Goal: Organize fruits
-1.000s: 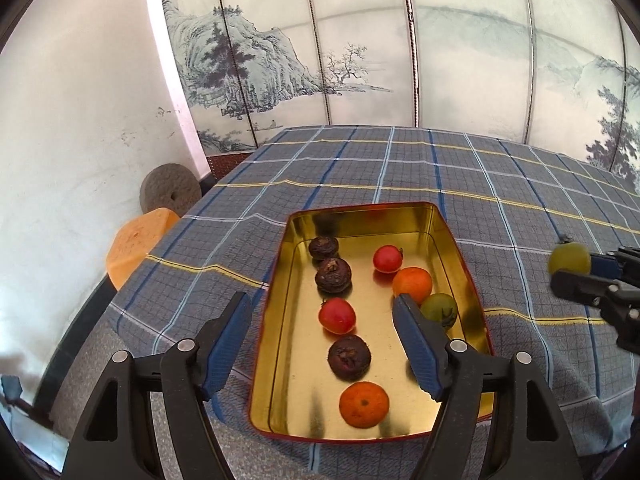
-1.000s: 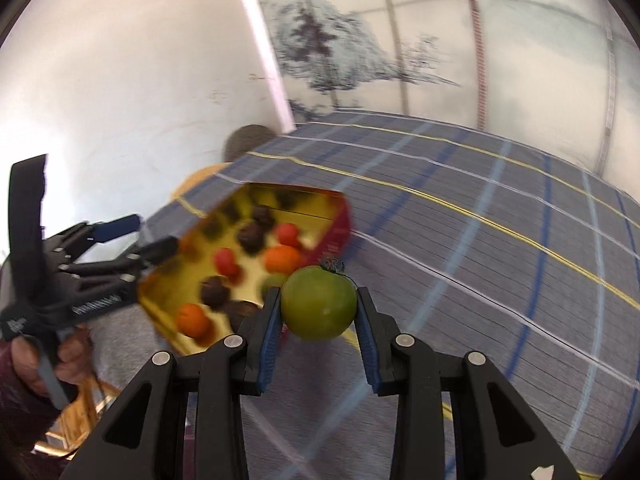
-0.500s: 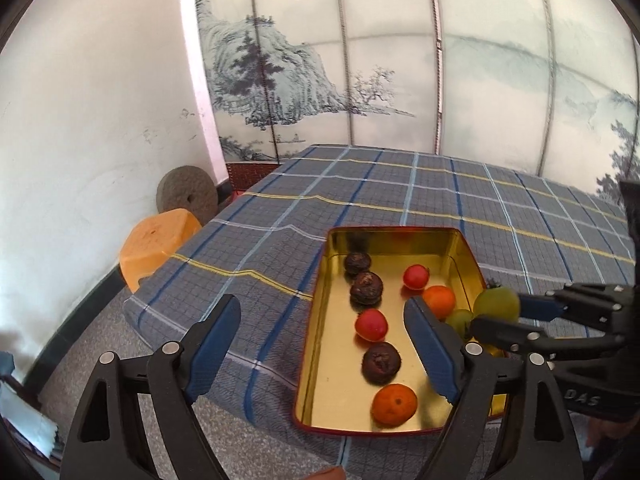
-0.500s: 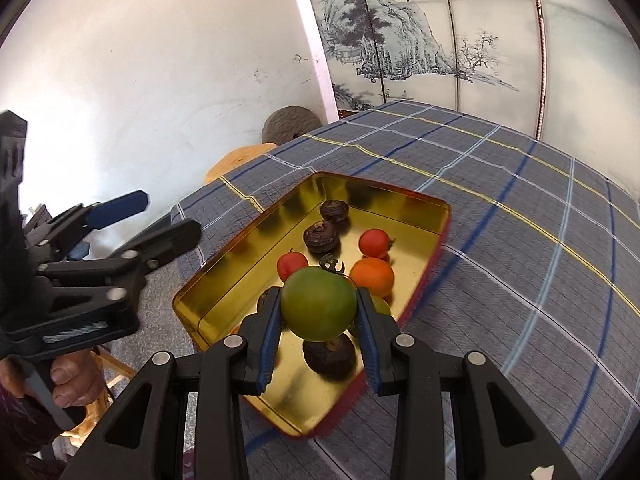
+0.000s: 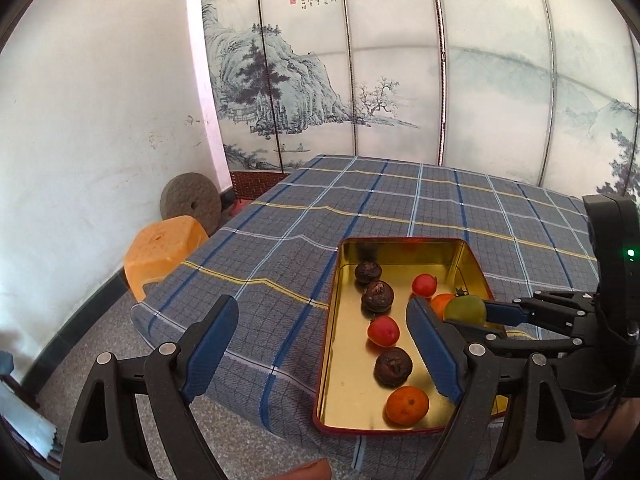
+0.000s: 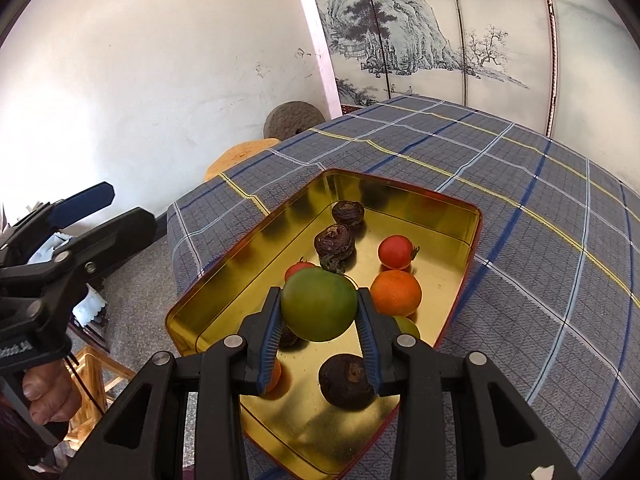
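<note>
A gold metal tray (image 5: 344, 364) (image 6: 248, 256) lies near the table's corner and holds several fruits: red tomatoes (image 5: 383, 331) (image 6: 395, 252), oranges (image 5: 407, 405) (image 6: 395, 293) and dark brown fruits (image 5: 393, 366) (image 6: 346, 380). My right gripper (image 6: 318, 320) is shut on a green tomato (image 6: 318, 305) (image 5: 465, 309) and holds it above the tray's near half. My left gripper (image 5: 320, 344) is open and empty, off the table's edge, to the left of the tray. A second green fruit (image 6: 408, 326) lies partly hidden beside the orange.
The table has a blue plaid cloth (image 5: 400, 200) (image 6: 540, 240). An orange plastic stool (image 5: 164, 248) and a round millstone (image 5: 190, 202) stand on the floor by the white wall. A painted folding screen (image 5: 400, 60) stands behind the table.
My right gripper has carried the green tomato leftward over the tray, further in from its right rim. My left gripper has drawn back and to the left, away from the tray.
</note>
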A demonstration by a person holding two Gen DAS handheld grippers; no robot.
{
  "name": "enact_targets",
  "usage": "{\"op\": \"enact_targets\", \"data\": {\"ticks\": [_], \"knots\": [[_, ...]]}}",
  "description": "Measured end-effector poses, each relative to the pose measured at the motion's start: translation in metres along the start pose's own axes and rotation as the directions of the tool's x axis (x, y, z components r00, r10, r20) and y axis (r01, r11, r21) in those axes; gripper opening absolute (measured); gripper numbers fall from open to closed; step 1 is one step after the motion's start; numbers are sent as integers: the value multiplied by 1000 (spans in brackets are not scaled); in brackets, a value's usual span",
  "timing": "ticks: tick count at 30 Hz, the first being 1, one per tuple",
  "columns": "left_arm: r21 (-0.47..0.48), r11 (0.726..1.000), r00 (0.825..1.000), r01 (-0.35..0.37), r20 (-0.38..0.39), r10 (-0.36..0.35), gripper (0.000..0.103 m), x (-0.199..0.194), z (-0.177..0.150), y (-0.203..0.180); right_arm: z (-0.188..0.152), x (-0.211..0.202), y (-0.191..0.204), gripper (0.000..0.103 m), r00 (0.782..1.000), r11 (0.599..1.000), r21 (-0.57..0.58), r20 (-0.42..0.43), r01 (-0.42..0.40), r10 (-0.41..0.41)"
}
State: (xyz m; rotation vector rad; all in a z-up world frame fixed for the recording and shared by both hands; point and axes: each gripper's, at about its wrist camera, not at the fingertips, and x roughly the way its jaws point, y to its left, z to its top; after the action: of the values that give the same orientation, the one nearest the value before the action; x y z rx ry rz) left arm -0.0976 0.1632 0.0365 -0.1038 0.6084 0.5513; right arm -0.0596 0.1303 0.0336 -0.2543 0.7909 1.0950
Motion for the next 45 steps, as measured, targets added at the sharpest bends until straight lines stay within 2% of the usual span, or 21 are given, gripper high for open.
{"op": "enact_targets", "data": {"ticks": [4,15,22,33,37,45], "knots": [[-9,1000,1000,18,-4,-18,86,-3,0,2,0,4,-2,34,1000,1000,7,-7,8,-8],[12,1000,1000,-6,8,6,87,-9,2,-3,-2,9,-9,35,1000,1000,26,-11,5,-5],[19,1000,1000,-14,26,14,90,-15,5,-7,6,1,-6,36,999,1000,23,37,-9,8],[12,1000,995,-21,93,20,97,-37,11,-7,-1,-56,5,46,984,999,-16,173,42,-39],[8,1000,993,-8,120,7,102,-50,16,-10,-8,-82,9,58,971,996,-34,228,81,-71],[2,1000,988,2,153,-2,103,-68,22,-15,-17,-120,13,60,949,991,-46,297,123,-104]]}}
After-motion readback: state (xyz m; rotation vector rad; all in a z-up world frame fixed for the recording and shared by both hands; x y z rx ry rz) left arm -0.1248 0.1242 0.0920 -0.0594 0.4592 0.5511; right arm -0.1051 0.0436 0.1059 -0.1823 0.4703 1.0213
